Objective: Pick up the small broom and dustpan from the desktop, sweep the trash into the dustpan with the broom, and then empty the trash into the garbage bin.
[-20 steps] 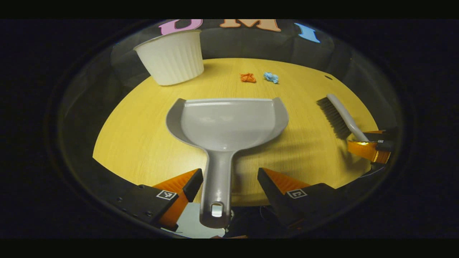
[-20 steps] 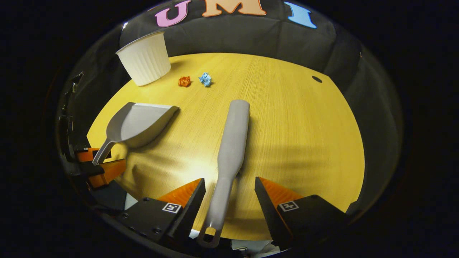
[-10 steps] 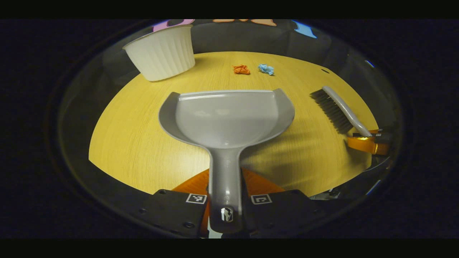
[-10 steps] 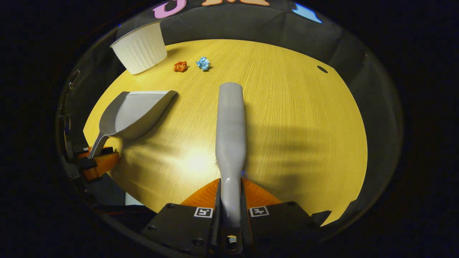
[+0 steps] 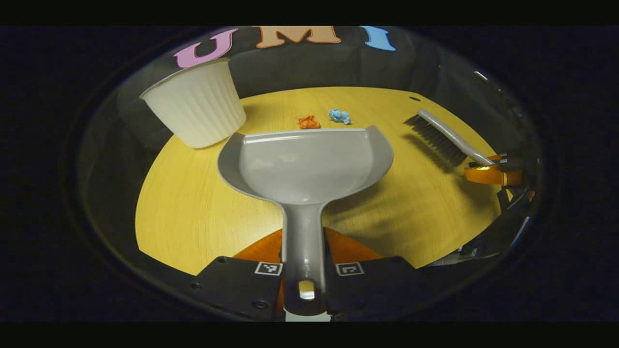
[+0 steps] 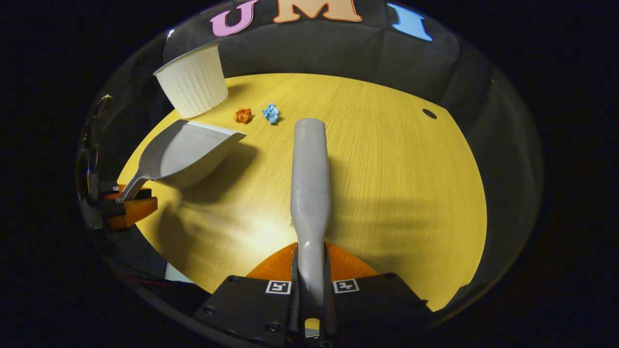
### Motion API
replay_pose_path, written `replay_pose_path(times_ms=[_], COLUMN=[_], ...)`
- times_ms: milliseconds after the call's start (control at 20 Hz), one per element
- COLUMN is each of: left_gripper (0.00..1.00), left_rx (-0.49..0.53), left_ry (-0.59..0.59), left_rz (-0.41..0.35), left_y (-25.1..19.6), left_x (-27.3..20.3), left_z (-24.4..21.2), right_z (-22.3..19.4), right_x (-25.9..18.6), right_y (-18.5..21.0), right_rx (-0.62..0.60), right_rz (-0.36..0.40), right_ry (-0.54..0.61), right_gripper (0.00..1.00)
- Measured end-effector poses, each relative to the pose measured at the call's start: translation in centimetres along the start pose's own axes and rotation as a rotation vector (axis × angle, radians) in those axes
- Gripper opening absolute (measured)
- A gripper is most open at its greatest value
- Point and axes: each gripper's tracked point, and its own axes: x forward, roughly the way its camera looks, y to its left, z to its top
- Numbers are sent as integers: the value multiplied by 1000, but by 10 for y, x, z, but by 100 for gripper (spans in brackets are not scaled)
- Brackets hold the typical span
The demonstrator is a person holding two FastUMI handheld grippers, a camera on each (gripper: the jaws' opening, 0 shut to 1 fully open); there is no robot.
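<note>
Bin: white ribbed plastic garbage bin [image 5: 197, 107] is standing at the far left of the yellow wood-grain tabletop [image 5: 193, 217], close to the black cloth wall; in the right gripper view the bin [image 6: 192, 81] is sitting at the upper left.
Left gripper: left gripper [image 5: 303, 261] is showing its orange-and-black jaws clenched on the handle of the grey plastic dustpan [image 5: 305, 162]; in the right gripper view this gripper [image 6: 126, 203] is sitting at the left edge with the handle between its jaws.
Dustpan: pan is pointing away from the left gripper toward the far side; in the right gripper view the dustpan [image 6: 186, 152] is hanging above the tabletop with its shadow lying beneath it and its open lip tilting up.
Trash: crumpled orange paper ball [image 5: 308, 122] and crumpled blue paper ball [image 5: 340, 116] are lying side by side just past the dustpan's front lip, right of the bin; in the right gripper view the orange ball [image 6: 243, 115] and blue ball [image 6: 271, 113] are lying apart, near the bin.
Broom: small grey plastic broom with dark bristles [image 5: 442, 137] is hanging at the right with bristles facing down, casting a shadow on the tabletop; in the right gripper view the broom's back [image 6: 309, 179] is running straight ahead.
Right gripper: right gripper [image 6: 310, 290] is keeping its jaws clenched on the broom handle; in the left gripper view it [image 5: 493, 171] is sitting at the far right.
</note>
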Motion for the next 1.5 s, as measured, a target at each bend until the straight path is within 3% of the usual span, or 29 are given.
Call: replay_pose_path(times_ms=[200, 400, 600, 700, 750, 1000, 1150, 1300, 1350, 1500], left_gripper=[25, 27, 25, 25, 25, 25, 27, 26, 26, 27], left_rx=[51, 85, 121, 125, 121, 142, 161, 169, 171, 184], left_ry=[7, 44, 64, 86, 92, 119, 120, 125, 122, 115], left_rz=[-11, -21, -52, -80, -89, -113, -124, -132, -136, -138], left_y=[4, 6, 6, 5, 5, 7, 7, 7, 4, 5], left_x=[9, 18, 29, 37, 41, 44, 44, 42, 42, 44], left_z=[9, 4, 1, -2, -4, -9, -5, -2, -1, 0], right_z=[52, 126, 182, 192, 195, 192, 190, 187, 182, 187], right_x=[15, 58, 103, 123, 131, 160, 153, 132, 124, 102], right_y=[-15, -32, -15, -8, -6, 13, 42, 78, 88, 106], right_rx=[-33, -156, -242, -316, -361, -532, -681, -810, -837, -861], right_rz=[-11, -47, -18, -11, -11, 44, 127, 257, 312, 449], right_ry=[-56, -91, -83, -55, -30, 94, 147, 176, 191, 226], right_gripper=[16, 16, 16, 11, 16, 16, 16, 16, 12, 15])
